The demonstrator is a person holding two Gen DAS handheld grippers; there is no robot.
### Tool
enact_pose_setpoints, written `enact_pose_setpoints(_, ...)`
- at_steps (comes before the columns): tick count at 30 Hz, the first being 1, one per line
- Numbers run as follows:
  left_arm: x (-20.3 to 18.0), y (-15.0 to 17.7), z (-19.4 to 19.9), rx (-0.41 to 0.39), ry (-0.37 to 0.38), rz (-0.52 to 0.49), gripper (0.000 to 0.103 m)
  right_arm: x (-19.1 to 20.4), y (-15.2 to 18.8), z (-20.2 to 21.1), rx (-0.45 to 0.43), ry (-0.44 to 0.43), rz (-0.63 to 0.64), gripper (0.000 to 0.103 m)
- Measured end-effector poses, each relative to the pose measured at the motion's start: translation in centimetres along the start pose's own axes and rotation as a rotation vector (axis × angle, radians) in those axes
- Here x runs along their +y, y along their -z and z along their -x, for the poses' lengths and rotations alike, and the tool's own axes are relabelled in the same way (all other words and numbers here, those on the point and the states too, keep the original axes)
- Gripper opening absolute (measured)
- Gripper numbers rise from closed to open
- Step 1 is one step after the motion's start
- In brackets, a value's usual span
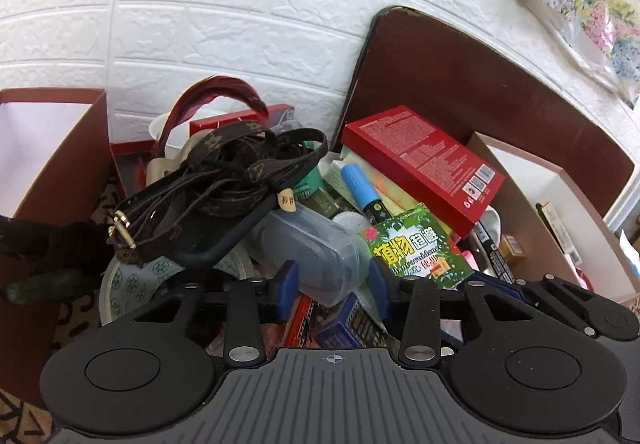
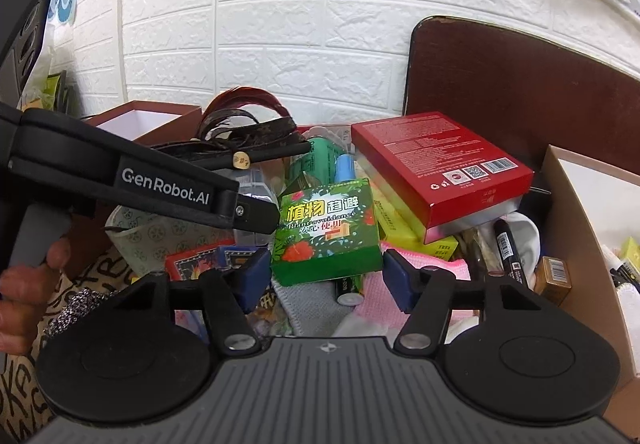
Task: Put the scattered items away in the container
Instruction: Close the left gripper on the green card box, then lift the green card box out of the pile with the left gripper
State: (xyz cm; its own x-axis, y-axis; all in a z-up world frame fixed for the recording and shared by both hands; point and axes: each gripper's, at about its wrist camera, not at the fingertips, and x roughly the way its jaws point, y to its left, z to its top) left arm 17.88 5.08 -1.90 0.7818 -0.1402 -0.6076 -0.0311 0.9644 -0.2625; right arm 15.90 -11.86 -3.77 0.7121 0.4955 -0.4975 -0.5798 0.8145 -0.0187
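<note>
A heap of loose items fills both views. My left gripper has its blue pads against the two sides of a clear plastic case, shut on it. A brown belt is coiled over the case's far end. My right gripper has a green printed box between its blue pads, which rest against the box's lower sides. In the left wrist view the same green box lies just right of the case. A red flat box leans on the heap behind it, and a blue-capped marker lies beside it.
An open brown carton stands at the left and another at the right, with small boxes in it. A dark brown board leans on the white brick wall. The left tool's black arm and a person's hand cross the right view's left side.
</note>
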Motion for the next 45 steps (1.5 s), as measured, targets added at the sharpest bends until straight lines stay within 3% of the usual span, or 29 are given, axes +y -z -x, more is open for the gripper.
enact_pose_setpoints(2,-0.3,0.4,0.4,0.004,-0.004,-0.008,0.020,0.2,0.2,0.5,0.001,0.001,0.001,0.066)
enact_pose_setpoints(4,-0.4,1.1,0.8,0.015,0.007,-0.005,0.020,0.5,0.3,1.3,-0.004,-0.002,0.007,0.066)
enact_pose_setpoints(5,-0.5,1.5,1.0,0.022,0.015,-0.006,0.020,0.7,0.4,1.7,-0.004,-0.007,0.011,0.063)
enact_pose_setpoints(6,-0.8,2.0,1.3,0.027,0.020,-0.011,0.024,0.9,0.6,2.1,0.001,-0.017,0.015,0.050)
enact_pose_setpoints(17,-1.4,5.8,4.1,0.072,0.074,0.002,0.023,1.8,3.2,5.7,0.049,-0.022,0.005,0.051)
enact_pose_setpoints(24,-2.0,10.7,5.3,0.176,0.120,-0.011,0.024,2.7,8.1,8.4,0.167,-0.049,-0.039,0.055)
enact_pose_setpoints(29,-2.3,15.0,5.1,0.308,0.146,-0.042,0.026,3.7,11.7,10.5,0.277,-0.064,-0.075,0.058)
enact_pose_setpoints(31,-1.8,15.9,4.9,0.335,0.167,-0.005,0.032,3.9,12.6,10.8,0.312,-0.071,-0.072,0.058)
enact_pose_setpoints(35,-1.3,15.8,5.4,0.296,0.188,0.049,0.062,3.7,12.9,10.9,0.309,-0.060,-0.085,0.058)
enact_pose_setpoints(45,-2.3,15.4,6.1,0.299,0.254,0.000,0.077,3.3,13.1,11.8,0.312,-0.069,-0.037,0.071)
